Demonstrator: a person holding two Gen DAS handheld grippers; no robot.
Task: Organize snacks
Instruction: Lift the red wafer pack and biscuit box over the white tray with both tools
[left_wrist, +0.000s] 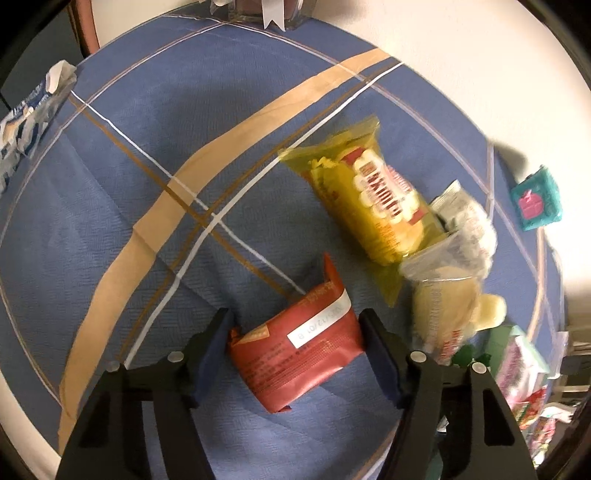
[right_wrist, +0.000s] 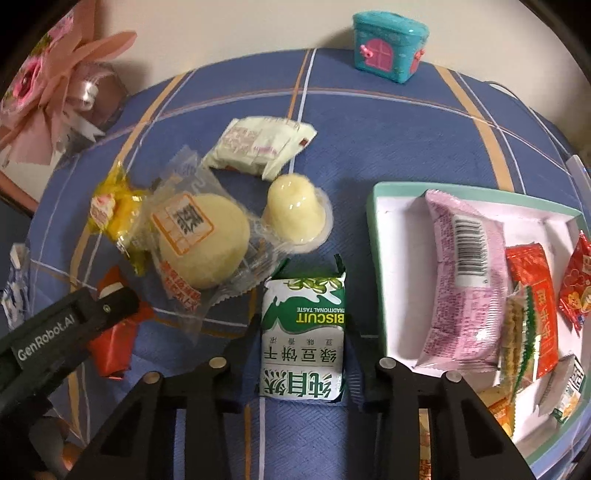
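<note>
Gripping one snack in each of my tools over the blue tablecloth.

My right gripper is clamped on the green biscuit packet, just beside the left wall of the white tray (already crowded with packets). My left gripper has its pads against the sides of the red packet, near the yellow packet; both rest on the cloth.

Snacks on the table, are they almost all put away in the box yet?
Partly. The tray already holds several packs, such as the pink packet. Right gripper grips the green biscuit pack; left gripper straddles the red pack. Still out: round cake, jelly cup, white packet, yellow pack.
</note>
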